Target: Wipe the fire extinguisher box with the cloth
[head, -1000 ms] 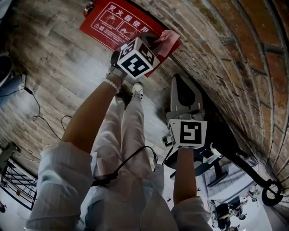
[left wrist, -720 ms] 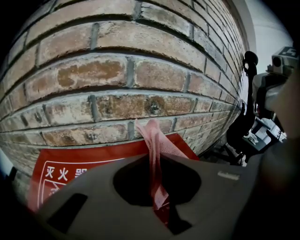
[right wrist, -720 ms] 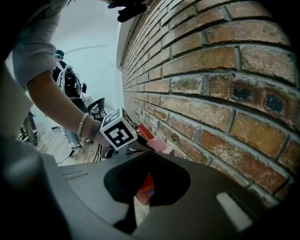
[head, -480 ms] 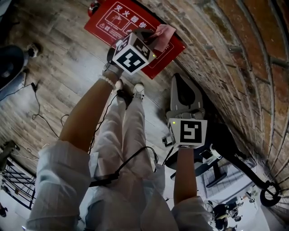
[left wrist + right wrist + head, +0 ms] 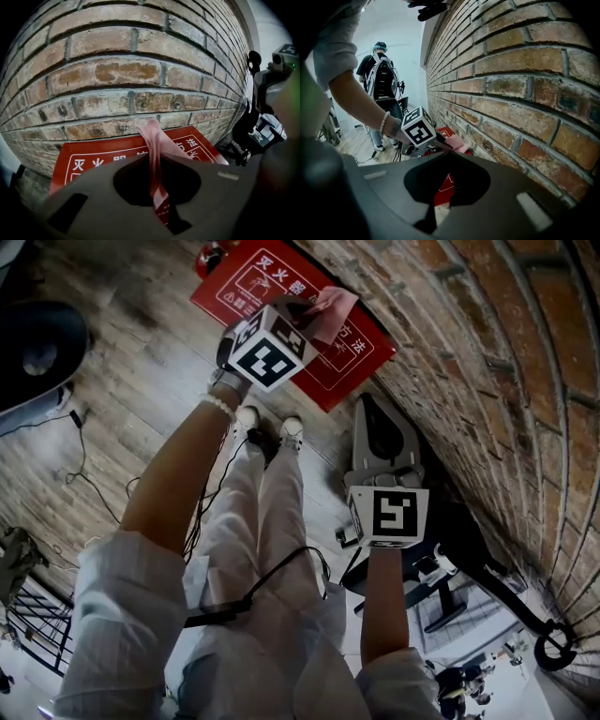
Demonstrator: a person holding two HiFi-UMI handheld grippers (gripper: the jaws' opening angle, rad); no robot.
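Observation:
The red fire extinguisher box [image 5: 352,357] with white print lies on the floor against the brick wall. My left gripper [image 5: 314,320] is over it, shut on a pink cloth [image 5: 330,307] that sticks up past the jaws. In the left gripper view the cloth [image 5: 157,150] runs between the closed jaws, with the box [image 5: 93,161] below it. My right gripper [image 5: 384,432] hangs nearer to me beside the wall, shut and holding nothing. The right gripper view shows the left gripper's marker cube [image 5: 419,126], the cloth [image 5: 458,143] and part of the box [image 5: 443,185].
The brick wall [image 5: 487,362] runs along the right. A black stand with a hooked foot [image 5: 487,568] lies by the wall near me. Cables [image 5: 80,465] trail over the wooden floor, and a dark round object [image 5: 37,352] sits at upper left. Another person [image 5: 379,75] stands in the background.
The left gripper, still holding the cloth, has shifted slightly up and left across the red box. The right gripper has stayed where it was.

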